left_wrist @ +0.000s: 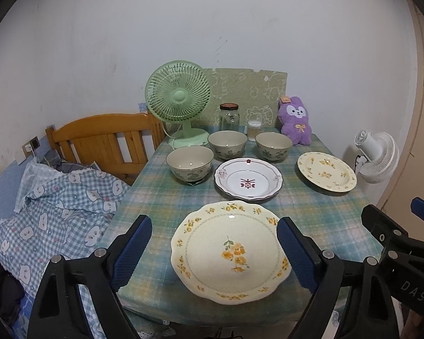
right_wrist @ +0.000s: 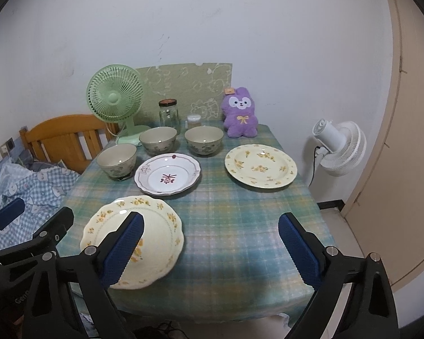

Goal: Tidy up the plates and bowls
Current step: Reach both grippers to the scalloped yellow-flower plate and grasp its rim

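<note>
Start of sort: both hand-held grippers wide and empty, all crockery on the tabletop.

I hold the left hand-held gripper (left_wrist: 214,243) spread wide above the scalloped yellow plate (left_wrist: 230,251), which sits at the tabletop's (right_wrist: 240,231) near edge toward the left corner; the right hand-held gripper (right_wrist: 210,243) is equally wide, over bare cloth just beside that plate. The white plate (right_wrist: 168,173) lies mid-table, the round yellow plate (right_wrist: 261,166) by the right edge, and three bowls (right_wrist: 158,139) stand in a row behind, toward the far edge. My judgement: stack plates first. Take the near plate by its rim, keep it level, lift clear before travelling. Open room is the near-right quarter. The far edge is crowded by the green fan (right_wrist: 116,99), jar (right_wrist: 169,113) and plush toy (right_wrist: 240,113), so I avoid reaching deep.
</note>
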The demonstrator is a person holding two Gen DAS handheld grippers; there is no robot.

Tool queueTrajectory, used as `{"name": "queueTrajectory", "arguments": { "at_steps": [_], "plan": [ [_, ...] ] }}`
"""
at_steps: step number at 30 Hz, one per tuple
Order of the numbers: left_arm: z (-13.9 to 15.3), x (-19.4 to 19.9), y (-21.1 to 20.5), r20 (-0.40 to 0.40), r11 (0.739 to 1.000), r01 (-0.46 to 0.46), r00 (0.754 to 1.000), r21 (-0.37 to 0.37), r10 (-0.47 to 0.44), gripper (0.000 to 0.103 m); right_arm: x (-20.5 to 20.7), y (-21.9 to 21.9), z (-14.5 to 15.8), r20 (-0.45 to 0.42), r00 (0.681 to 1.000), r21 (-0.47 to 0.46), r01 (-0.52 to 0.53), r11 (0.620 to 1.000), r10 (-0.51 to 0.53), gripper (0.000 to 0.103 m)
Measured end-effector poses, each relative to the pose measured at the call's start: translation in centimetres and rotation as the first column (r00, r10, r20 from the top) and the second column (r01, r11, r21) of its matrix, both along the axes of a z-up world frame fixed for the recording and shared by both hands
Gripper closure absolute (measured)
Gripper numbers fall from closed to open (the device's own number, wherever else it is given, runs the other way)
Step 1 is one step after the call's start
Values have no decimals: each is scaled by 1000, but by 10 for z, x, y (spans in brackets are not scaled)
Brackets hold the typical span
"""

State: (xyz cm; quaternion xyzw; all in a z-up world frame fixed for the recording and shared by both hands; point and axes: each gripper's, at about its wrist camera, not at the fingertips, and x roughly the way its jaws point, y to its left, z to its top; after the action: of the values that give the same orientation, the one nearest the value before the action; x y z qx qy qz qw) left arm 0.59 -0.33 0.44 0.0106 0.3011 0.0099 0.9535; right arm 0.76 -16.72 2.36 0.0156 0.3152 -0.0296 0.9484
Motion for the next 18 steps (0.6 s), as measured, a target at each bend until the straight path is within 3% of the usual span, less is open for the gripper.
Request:
{"name": "queueTrajectory", "arguments": {
  "at_steps": [7,18],
  "plan": [
    [-12,32,15,-48,1000,9,999,-15,-9,22,38,21,-11,-59,998,-4,-5,1000,5,10],
    [-67,98,40,-229,1000,-2,974,-30,-5,28,102,52,-66,-229,973,-2,-8,1000,7,15]
  ]
}}
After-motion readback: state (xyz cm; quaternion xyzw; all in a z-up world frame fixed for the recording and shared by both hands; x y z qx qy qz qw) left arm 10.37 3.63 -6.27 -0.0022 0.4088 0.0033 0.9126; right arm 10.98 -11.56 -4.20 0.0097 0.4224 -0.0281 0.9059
